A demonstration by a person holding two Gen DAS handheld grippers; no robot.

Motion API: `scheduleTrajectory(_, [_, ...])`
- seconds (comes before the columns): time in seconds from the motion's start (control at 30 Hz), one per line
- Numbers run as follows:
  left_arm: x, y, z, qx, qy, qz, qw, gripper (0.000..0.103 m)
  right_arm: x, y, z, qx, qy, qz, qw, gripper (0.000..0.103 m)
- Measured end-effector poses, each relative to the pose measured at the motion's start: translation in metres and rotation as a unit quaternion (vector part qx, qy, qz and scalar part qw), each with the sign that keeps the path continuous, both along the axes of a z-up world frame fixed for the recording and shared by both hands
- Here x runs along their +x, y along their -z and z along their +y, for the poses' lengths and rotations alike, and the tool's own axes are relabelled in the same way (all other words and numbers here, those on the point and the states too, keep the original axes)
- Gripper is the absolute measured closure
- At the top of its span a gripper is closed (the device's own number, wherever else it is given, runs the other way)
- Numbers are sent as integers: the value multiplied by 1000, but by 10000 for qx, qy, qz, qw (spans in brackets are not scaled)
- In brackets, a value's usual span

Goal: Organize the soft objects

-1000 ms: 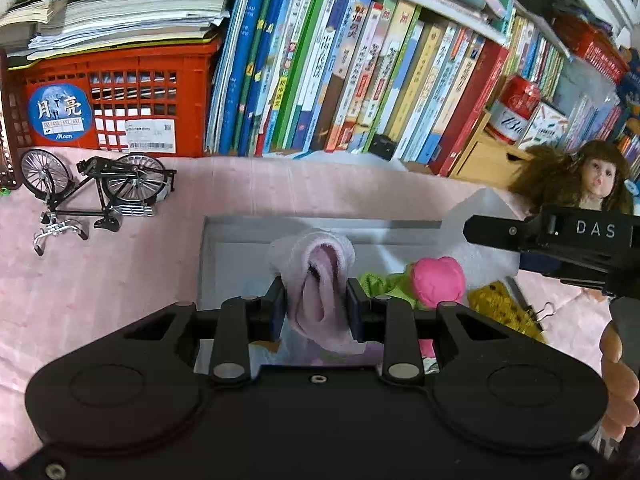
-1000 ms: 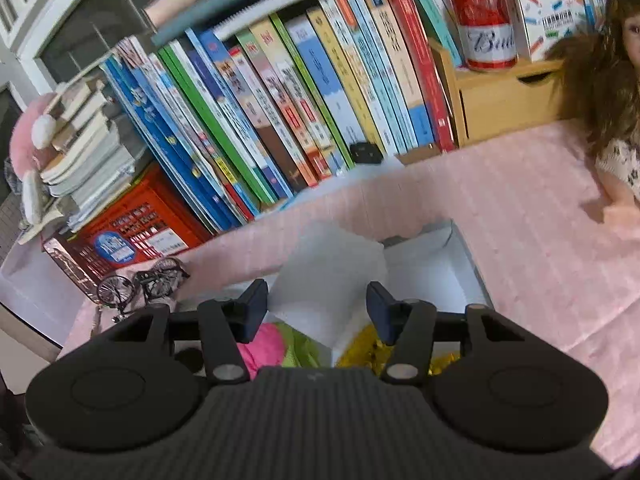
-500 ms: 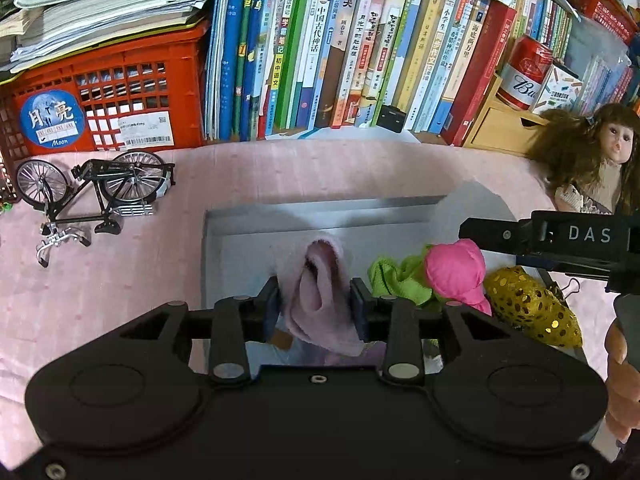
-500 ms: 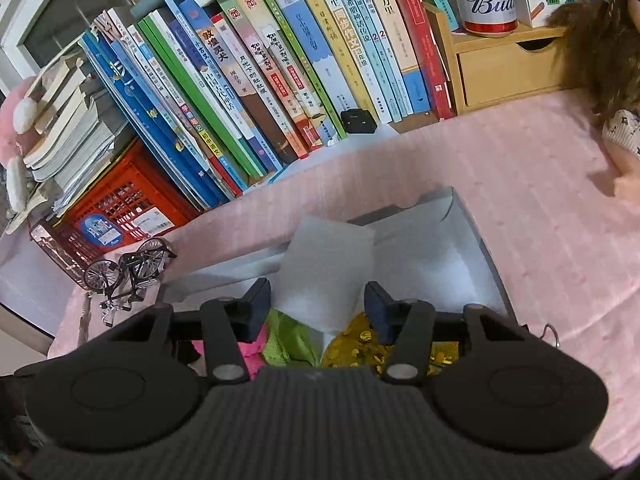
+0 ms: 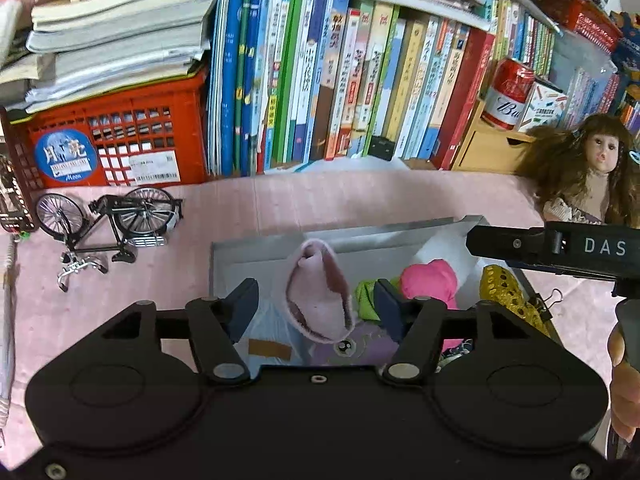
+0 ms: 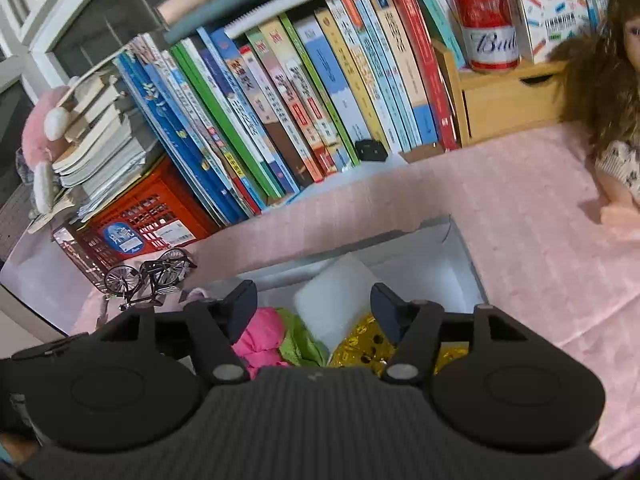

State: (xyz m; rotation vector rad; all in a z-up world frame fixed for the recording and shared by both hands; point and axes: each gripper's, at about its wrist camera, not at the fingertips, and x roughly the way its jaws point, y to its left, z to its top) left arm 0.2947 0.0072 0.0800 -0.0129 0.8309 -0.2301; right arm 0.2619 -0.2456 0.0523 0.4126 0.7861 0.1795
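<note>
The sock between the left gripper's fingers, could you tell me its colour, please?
Pale pink sock, with a darker mauve-pink lining at its opening; the left wrist view shows it best.

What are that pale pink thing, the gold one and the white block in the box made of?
Pink sock: looks like fuzzy knit fabric, soft matte nap.
Gold pouch: probably sequinned or metallic cloth; it glitters in small spots.
White block: likely foam or sponge, matte, with soft edges; hard to be sure.

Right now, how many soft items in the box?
5 visible: pink sock between the open left jaws, green cloth, pink cloth, gold pouch, white foam. More may be hidden beneath.
</note>
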Motion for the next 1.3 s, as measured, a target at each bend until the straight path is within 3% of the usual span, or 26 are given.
scheduleTrajectory(0.37, [-30,-19,-4,43,124,-312,9994,31,-35,-28,5,-422,-290,-574,9970,23])
scheduleTrajectory(0.83, [-102,-50,-12,-145,472,-945,9943,21,-107,-65,11,-978,-483,-1582,9814,14])
scheduleTrajectory(1.3, [-171,-53,-6,-399,665,-1238,9893,17,-180,-71,14,-1397,-483,-2207,9641,4])
